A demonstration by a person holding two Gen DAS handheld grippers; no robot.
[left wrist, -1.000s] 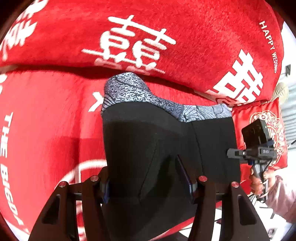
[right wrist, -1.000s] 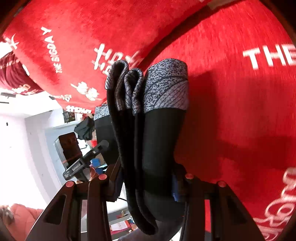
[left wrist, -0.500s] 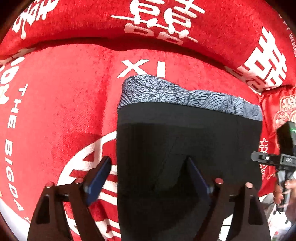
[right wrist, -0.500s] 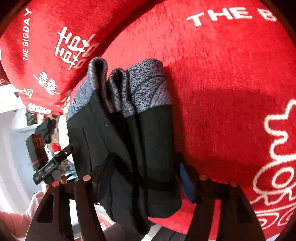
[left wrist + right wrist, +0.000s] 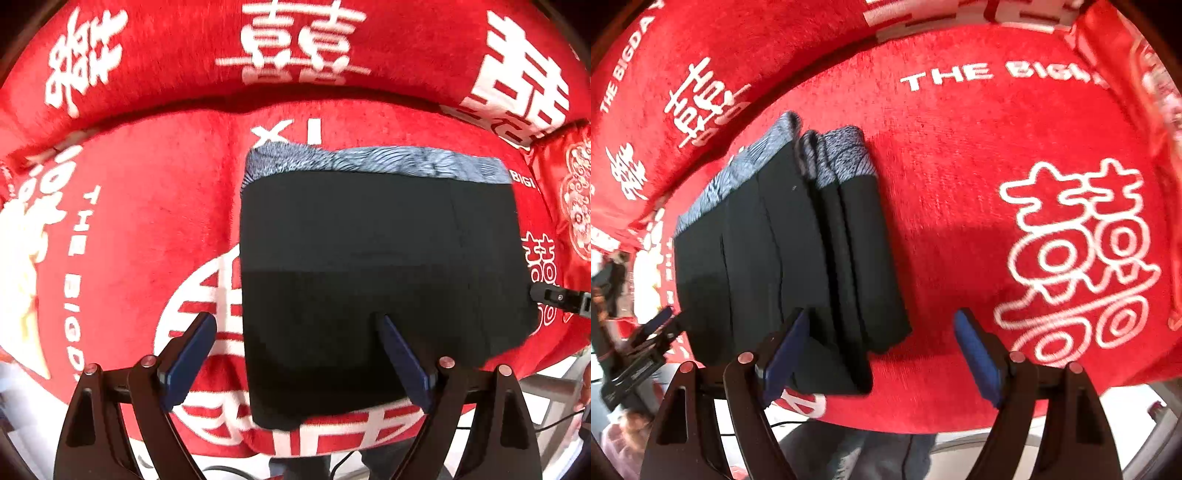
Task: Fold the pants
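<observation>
Fingers first: your left gripper [image 5: 295, 354] stands wide apart, its blue pads [image 5: 190, 356] clear of cloth on both sides. The left pad hangs over bare red cover and the right pad over the black fabric, and neither presses on anything. Your right gripper [image 5: 882, 354] is just as spread, and its jaws have just been opening. Its left pad [image 5: 785, 350] sits over the near corner of the pants while the right pad hangs over open red cover, so nothing is pinched between them.

Just past the pads, the pants [image 5: 376, 266] lie folded into a compact black rectangle, flat on the red cover [image 5: 155, 229]. From your right wrist camera you see the pants [image 5: 783, 251] edge-on, with several stacked layers showing along the right side. The grey patterned waistband [image 5: 373, 166] runs along the far edge of the bundle, and the same waistband [image 5: 842, 158] shows as doubled-over loops in the right view.

Out to the side, each camera catches the other gripper at the picture's border, apart from the pants.

Farther back, a red cushion [image 5: 295, 55] printed with white characters rises behind the seat, and white lettering [image 5: 949, 75] crosses the cover beyond the pants.
</observation>
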